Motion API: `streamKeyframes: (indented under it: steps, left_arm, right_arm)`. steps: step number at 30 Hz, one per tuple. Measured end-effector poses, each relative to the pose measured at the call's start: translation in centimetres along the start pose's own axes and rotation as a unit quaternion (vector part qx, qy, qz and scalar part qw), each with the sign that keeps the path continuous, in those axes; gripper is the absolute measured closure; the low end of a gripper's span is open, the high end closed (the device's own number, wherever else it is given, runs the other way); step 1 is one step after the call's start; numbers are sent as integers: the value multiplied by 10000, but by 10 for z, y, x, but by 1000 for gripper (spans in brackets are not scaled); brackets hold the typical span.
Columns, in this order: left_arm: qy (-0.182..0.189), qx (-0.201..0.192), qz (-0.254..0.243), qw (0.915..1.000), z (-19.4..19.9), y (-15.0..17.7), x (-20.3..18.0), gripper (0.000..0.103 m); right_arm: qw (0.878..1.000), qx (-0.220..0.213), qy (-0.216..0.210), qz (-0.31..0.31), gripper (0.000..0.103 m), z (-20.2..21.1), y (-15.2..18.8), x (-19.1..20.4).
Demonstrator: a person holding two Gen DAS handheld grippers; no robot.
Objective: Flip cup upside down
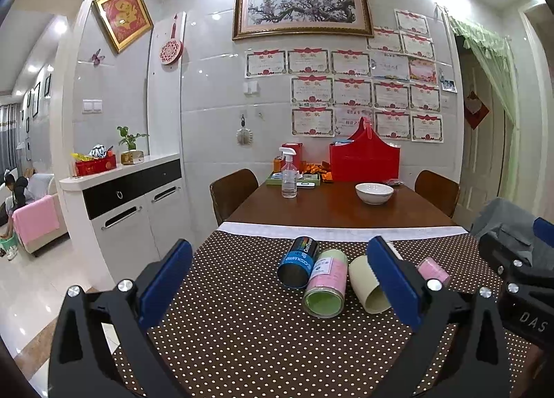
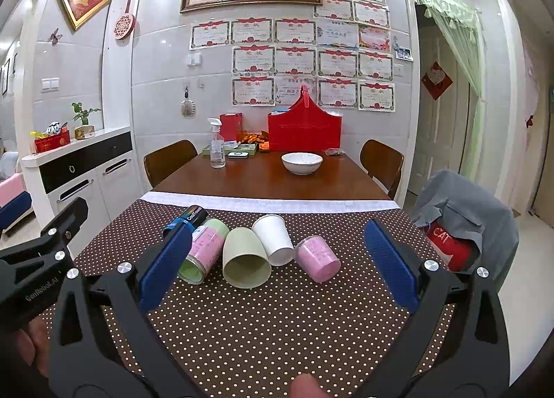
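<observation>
Several cups lie on their sides in a row on the dotted cloth [image 2: 277, 311]: a black and blue cup [image 1: 298, 263] [image 2: 188, 219], a pink and green cup [image 1: 326, 282] [image 2: 204, 249], a pale green cup [image 2: 245, 257] [image 1: 367, 289], a white paper cup [image 2: 274, 238] and a small pink cup [image 2: 316, 257] [image 1: 432, 268]. My left gripper [image 1: 277, 280] is open and empty, above the cloth in front of the black and pink-green cups. My right gripper [image 2: 277, 266] is open and empty, in front of the pale green, white and pink cups.
Farther back on the brown table [image 2: 270, 179] stand a white bowl [image 2: 302, 162], a spray bottle [image 2: 216, 145], a tray [image 2: 230, 150] and a red basket [image 2: 304, 131]. Chairs [image 2: 169, 159] stand at both sides. A chair with grey clothing [image 2: 464, 211] is at the right.
</observation>
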State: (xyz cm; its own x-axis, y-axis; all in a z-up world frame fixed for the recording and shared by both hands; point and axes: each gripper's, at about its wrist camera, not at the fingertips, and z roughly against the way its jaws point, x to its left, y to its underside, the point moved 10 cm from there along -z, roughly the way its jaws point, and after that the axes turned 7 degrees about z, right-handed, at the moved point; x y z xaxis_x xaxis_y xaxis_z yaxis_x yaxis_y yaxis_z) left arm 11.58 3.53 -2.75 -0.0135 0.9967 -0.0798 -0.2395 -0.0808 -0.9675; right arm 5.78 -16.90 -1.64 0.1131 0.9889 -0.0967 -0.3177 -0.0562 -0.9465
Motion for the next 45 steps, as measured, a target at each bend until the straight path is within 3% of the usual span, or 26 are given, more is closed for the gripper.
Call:
streamKeyframes:
  steps: [15, 25, 31, 35, 45]
  left_arm:
    - [44, 260, -81, 9996, -18, 5, 1, 4]
    - [-40, 962, -170, 9952, -62, 27, 15, 4]
    - [79, 1643, -377, 9857, -107, 51, 9, 4]
    - [62, 1895, -462, 9808, -143, 59, 10, 4]
    - [76, 2793, -634, 9581, -256, 74, 4, 4]
  right_arm:
    - [10000, 75, 8, 47, 6, -8, 0, -1]
    - [9993, 364, -95, 37, 6, -37, 6, -9]
    - [9975, 686, -178, 38, 6, -62, 20, -15]
    - [9953, 952, -184, 19, 6, -83, 34, -23]
    - [9891, 1457, -230, 35, 6, -142, 50, -27]
